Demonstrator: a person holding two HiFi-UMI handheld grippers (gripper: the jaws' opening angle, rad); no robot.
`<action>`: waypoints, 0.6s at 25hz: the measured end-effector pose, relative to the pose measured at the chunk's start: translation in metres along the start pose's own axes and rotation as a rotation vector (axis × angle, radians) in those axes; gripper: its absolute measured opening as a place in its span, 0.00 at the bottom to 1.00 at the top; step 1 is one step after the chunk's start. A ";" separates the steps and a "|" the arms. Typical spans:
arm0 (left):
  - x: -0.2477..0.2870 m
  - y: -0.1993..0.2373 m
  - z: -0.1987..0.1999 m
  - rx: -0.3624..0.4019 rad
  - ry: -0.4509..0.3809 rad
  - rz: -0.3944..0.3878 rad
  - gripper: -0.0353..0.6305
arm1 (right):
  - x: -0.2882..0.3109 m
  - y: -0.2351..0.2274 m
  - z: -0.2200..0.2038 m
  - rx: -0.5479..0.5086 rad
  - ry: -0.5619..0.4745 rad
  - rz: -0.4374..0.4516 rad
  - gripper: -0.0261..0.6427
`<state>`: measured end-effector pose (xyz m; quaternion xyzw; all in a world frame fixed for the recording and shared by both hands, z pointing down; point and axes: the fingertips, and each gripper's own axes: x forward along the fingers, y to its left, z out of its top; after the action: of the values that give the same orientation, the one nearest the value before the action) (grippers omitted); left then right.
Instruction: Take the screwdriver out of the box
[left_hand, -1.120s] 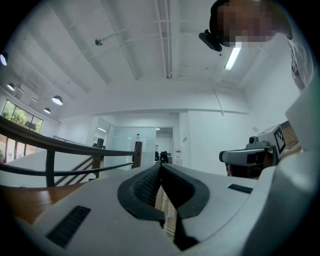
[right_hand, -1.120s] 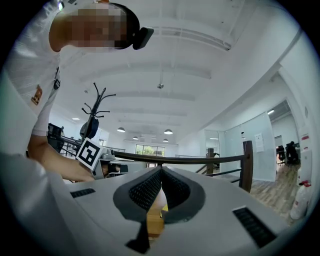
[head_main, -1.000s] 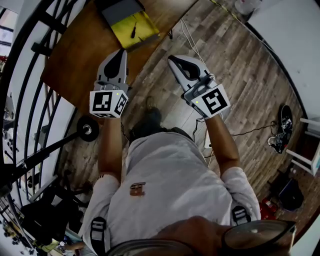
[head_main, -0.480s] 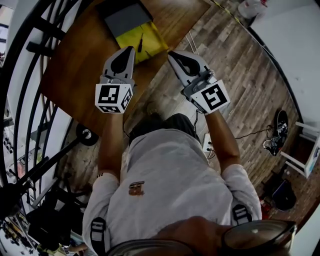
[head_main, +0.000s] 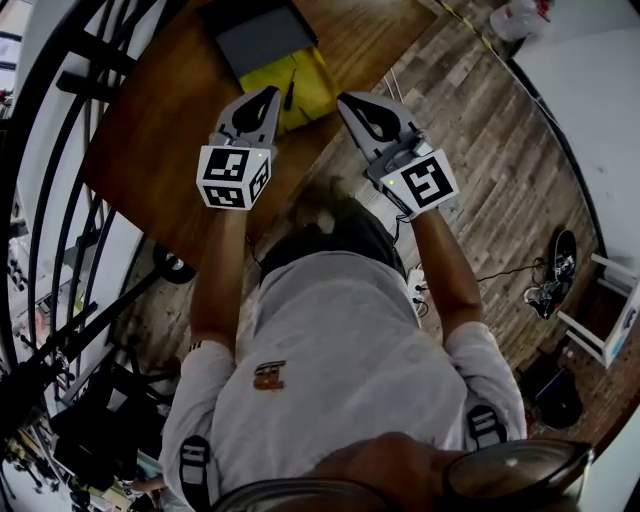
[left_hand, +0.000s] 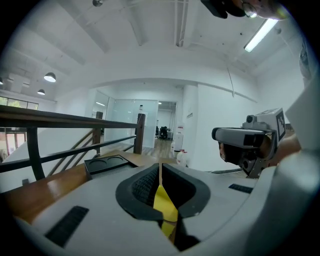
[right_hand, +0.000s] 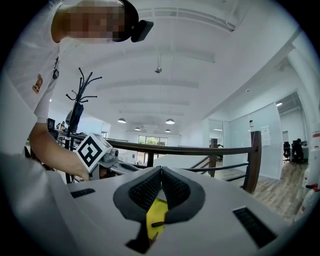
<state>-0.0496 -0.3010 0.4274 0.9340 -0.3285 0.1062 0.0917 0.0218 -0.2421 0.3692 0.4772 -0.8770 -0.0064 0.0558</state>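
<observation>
In the head view the left hand-held gripper (head_main: 268, 94) and the right hand-held gripper (head_main: 347, 99) are held out side by side over the near edge of the brown wooden surface (head_main: 140, 130). Their tips flank the open box (head_main: 310, 72). The screwdriver (head_main: 289, 95) lies inside on the box's yellow lining, just beside the left tip. The box's dark lid (head_main: 262, 35) lies open on the far side.

In the left gripper view the jaws are clenched together with nothing between them. A strip of the yellow lining shows below the pads, and the lid lies beyond, near a railing (left_hand: 65, 120).

In the right gripper view the jaws likewise meet, empty. Yellow lining shows beneath them, with a small dark shape on it too blurred to name.
</observation>
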 end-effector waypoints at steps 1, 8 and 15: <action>0.005 0.001 -0.003 0.001 0.019 -0.001 0.08 | 0.003 -0.004 -0.003 0.002 0.005 0.007 0.09; 0.036 0.007 -0.022 0.007 0.152 0.017 0.10 | 0.018 -0.033 -0.011 -0.002 0.000 0.062 0.09; 0.070 0.013 -0.040 0.008 0.293 0.055 0.16 | 0.028 -0.063 -0.015 -0.001 -0.011 0.137 0.09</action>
<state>-0.0102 -0.3424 0.4854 0.8995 -0.3365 0.2453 0.1320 0.0613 -0.2996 0.3824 0.4159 -0.9080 -0.0056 0.0512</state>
